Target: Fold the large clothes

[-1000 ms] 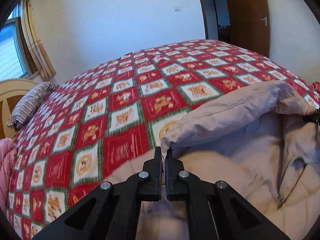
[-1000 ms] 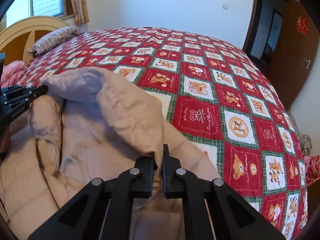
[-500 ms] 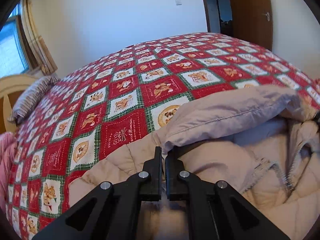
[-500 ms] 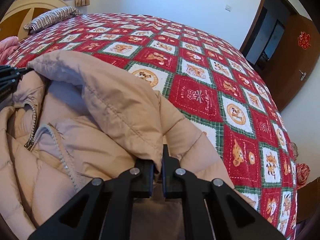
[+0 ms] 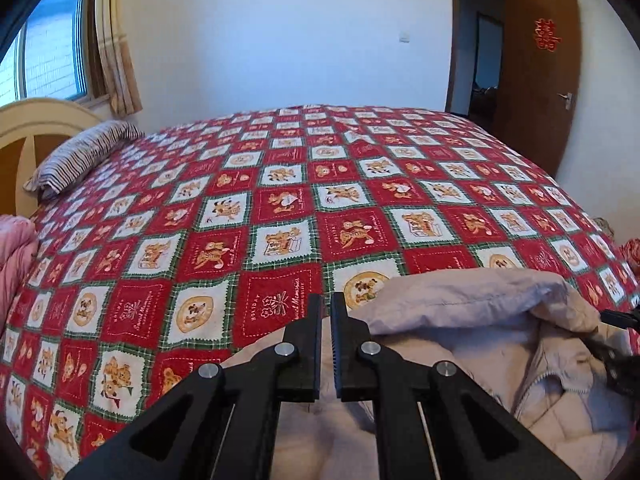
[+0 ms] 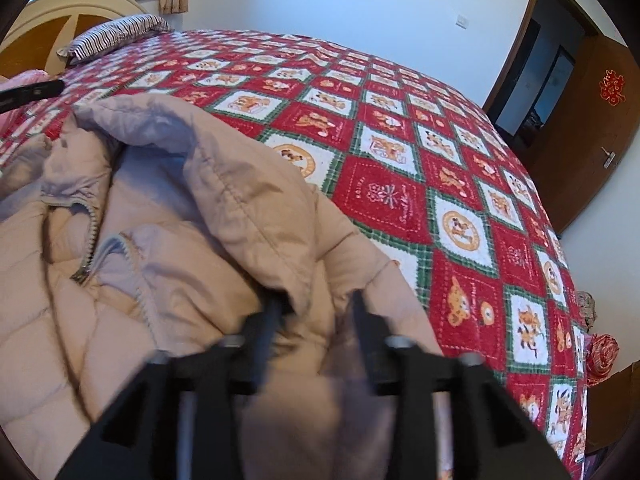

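Left gripper (image 5: 326, 312): fingers nearly together with only a thin slit between the pads, no cloth visibly caught in it, tips hovering over the near-left edge of the beige puffer jacket (image 5: 460, 312). Right gripper (image 6: 316, 312): jaws just been opening, now standing apart and motion-blurred, a fold of the jacket's hood edge lying between the fingers — pads not pressing on it. Jacket spread on the near part of the quilt (image 5: 280, 208), front up, zipper (image 6: 86, 268) partly undone, pale lilac lining showing, hood flopped over toward the far side. Beyond the jacket, red, white and green patchwork squares running to the white wall. Left of the jacket, a striped pillow (image 5: 80, 156) against the cream headboard (image 5: 36, 120). Right of the jacket — a brown door (image 5: 540, 76), standing ajar.
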Demonstrator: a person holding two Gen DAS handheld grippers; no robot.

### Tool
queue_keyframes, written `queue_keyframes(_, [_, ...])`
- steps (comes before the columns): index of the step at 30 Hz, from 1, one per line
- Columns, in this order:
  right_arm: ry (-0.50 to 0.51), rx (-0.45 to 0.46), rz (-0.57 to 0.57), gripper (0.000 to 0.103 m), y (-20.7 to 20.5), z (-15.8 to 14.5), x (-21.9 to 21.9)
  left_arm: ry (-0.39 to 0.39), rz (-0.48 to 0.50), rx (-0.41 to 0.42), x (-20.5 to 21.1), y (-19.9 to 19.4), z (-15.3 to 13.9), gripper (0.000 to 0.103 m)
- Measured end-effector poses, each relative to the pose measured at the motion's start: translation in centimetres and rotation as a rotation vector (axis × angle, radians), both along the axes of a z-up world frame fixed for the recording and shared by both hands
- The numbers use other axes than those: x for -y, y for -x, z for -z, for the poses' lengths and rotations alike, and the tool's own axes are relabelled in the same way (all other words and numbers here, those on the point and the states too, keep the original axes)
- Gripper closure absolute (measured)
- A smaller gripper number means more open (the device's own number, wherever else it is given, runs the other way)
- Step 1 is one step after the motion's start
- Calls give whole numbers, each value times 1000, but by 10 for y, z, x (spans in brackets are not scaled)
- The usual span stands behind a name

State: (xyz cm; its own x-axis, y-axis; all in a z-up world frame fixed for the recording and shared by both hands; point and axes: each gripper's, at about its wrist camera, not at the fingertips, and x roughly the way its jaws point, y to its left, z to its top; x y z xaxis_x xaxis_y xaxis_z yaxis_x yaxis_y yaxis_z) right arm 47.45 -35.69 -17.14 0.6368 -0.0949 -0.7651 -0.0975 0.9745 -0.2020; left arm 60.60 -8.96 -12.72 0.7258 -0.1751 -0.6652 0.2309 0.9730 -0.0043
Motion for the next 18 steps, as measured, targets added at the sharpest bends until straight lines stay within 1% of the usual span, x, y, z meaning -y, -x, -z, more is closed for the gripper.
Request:
queue_keyframes(1, [-10, 0, -2, 44, 4, -3, 3, 26, 7, -18, 0, -5, 1, 99])
queue_keyframes(2, [-20, 4, -6, 43, 8, -7, 6, 52, 21, -43, 0, -10, 2, 98])
queue_keyframes(4, [-22, 11, -1, 43, 15, -16, 11, 64, 34, -65, 5, -17, 3, 98])
queue_keyframes(5, [-32, 24, 1, 43, 19, -22, 14, 67, 36, -62, 7, -18, 3, 96])
queue_keyframes(7, [-67, 65, 32, 43, 22, -37, 20, 73, 36, -59, 15, -25, -1, 74])
queue_keyframes(8, [-92, 81, 51, 43, 20, -43, 23, 76, 25, -56, 18, -27, -3, 48])
queue_keyframes(9, [-135, 101, 80, 43, 16, -51, 27, 77, 1, -41, 21, -30, -7, 29])
queue_keyframes(10, [-177, 118, 113, 43, 9, -57, 30, 84, -17, -18, 25, -32, -11, 25])
queue_keyframes(12, [-230, 139, 174, 41, -4, -63, 31, 121, 6, 0, 32, -37, -16, 24])
queue_keyframes(13, [-258, 150, 196, 41, -13, -64, 30, 123, 14, -6, 38, -41, -15, 24])
queue_keyframes(15, [-295, 165, 228, 41, -33, -63, 24, 74, 13, -18, 52, -48, -9, 24])
queue_keyframes(18, [-368, 151, 263, 41, -56, -55, 17, -10, 42, -47, 72, -51, 9, 24])
